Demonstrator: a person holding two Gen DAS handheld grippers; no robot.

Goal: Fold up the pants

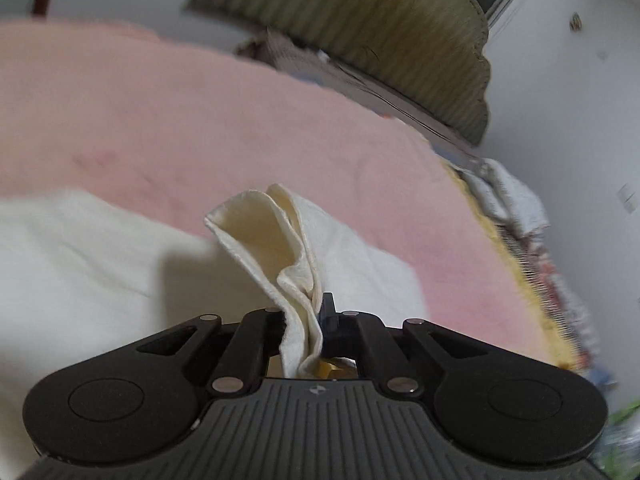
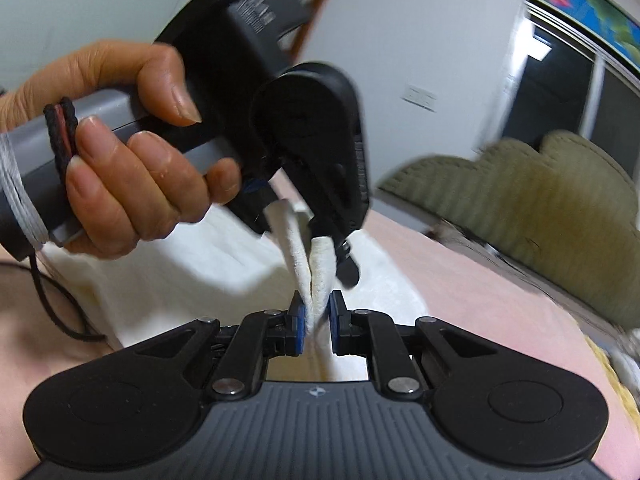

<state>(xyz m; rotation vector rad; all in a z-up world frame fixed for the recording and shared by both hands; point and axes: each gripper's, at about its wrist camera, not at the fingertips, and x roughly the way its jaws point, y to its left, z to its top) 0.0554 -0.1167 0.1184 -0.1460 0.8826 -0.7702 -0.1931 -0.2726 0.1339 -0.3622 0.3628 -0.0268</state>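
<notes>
Pink bedding (image 1: pixel 200 120) is spread beneath white pants (image 1: pixel 80 248). One bunched edge is clamped in the left gripper (image 1: pixel 304 320) and in the right gripper (image 2: pixel 316 320), lifted. Folding seems barely begun; laying over remains.

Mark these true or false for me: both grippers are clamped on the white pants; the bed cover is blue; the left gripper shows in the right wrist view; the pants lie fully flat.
1. Both the left gripper and the right gripper are clamped on the white pants. True.
2. The bed cover is blue. False: it is pink.
3. The left gripper shows in the right wrist view. True.
4. The pants lie fully flat. False: a bunched part is raised between the jaws.
</notes>
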